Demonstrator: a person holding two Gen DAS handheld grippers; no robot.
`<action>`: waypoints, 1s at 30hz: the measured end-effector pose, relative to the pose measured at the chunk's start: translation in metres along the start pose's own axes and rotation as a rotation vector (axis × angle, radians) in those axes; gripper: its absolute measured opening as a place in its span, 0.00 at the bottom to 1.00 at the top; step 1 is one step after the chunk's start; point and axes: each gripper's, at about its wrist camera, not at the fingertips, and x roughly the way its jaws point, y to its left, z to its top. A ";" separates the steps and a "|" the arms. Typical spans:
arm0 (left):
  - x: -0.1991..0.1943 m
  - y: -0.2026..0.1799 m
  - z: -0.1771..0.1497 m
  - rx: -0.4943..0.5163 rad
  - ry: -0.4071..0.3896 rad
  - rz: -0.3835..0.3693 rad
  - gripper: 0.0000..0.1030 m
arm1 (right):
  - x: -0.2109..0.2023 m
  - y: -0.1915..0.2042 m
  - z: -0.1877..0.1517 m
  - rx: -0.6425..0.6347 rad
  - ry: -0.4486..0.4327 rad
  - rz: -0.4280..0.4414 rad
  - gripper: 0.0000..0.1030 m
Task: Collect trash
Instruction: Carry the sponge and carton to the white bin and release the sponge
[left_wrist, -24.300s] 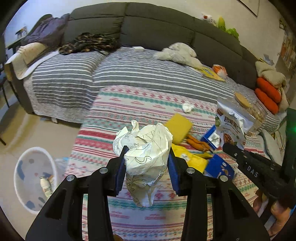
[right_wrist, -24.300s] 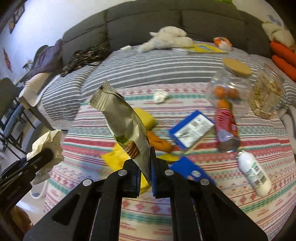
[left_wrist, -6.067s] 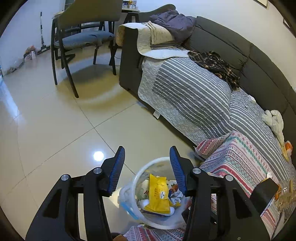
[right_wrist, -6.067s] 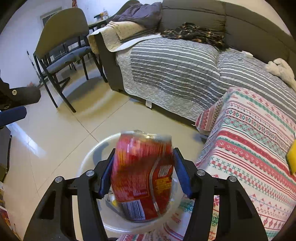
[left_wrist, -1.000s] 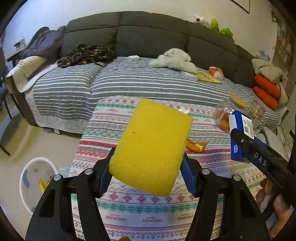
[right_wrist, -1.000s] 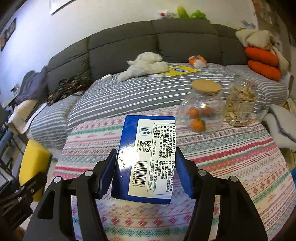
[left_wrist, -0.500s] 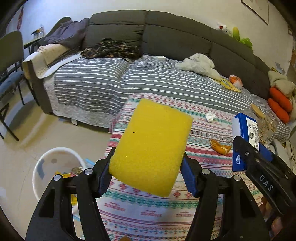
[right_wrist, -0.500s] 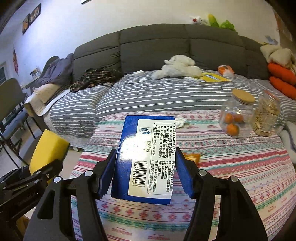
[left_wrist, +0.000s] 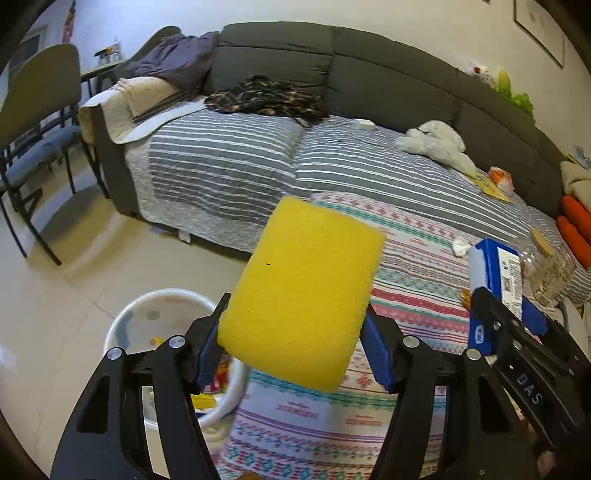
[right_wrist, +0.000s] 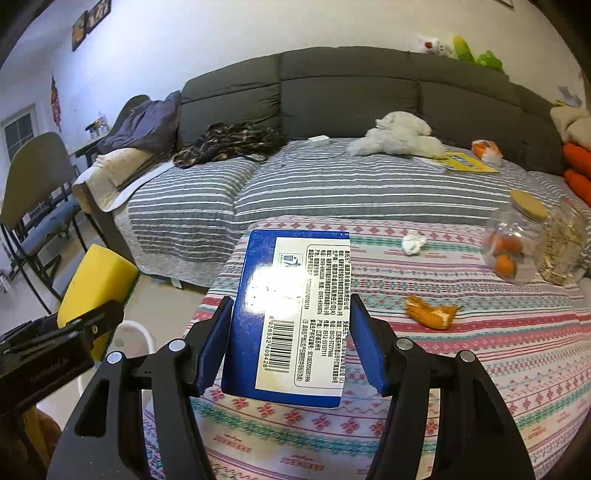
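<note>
Grey sofa (right_wrist: 354, 92) runs along the back wall, seat covered by a grey-and-white striped blanket (right_wrist: 332, 192). On it: a dark patterned garment (right_wrist: 229, 142), a white plush toy (right_wrist: 399, 134), a yellow booklet (right_wrist: 465, 162), a purple coat (right_wrist: 147, 122) on the left arm. Orange cushions (right_wrist: 576, 166) at the far right end.

In front of the sofa, a table under a striped patterned cloth (right_wrist: 461, 369). Chairs (left_wrist: 37, 122) stand on the tiled floor at left.

White trash bin (left_wrist: 155, 317) on the floor just beside the table's left edge, some yellow and red wrappers inside, partly hidden by the left gripper.

Left gripper (left_wrist: 291, 350): jaws clamped on a yellow sponge (left_wrist: 303, 291), held up over the table's edge, near and to the right of the bin.

Right gripper (right_wrist: 291, 347): jaws clamped on a blue box (right_wrist: 291, 314), white barcode label facing the camera, held over the table's near left part. In the left wrist view the box (left_wrist: 498, 273) shows at right.

On the cloth, far right: a clear jar with a cork lid (right_wrist: 513, 240) holding oranges, touching or just beside a second jar (right_wrist: 565, 251) of pale snacks. Orange peel (right_wrist: 428, 314) lies near the middle right. Crumpled white tissue (right_wrist: 413, 243) near the table's far edge.
</note>
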 end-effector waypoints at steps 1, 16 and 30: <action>0.000 0.006 0.001 -0.012 0.004 0.009 0.60 | 0.000 0.004 0.000 -0.006 -0.001 0.006 0.59; 0.006 0.098 0.008 -0.198 0.093 0.123 0.63 | 0.014 0.079 -0.008 -0.113 0.029 0.114 0.59; -0.019 0.157 0.015 -0.336 0.073 0.195 0.77 | 0.048 0.162 -0.028 -0.165 0.106 0.209 0.60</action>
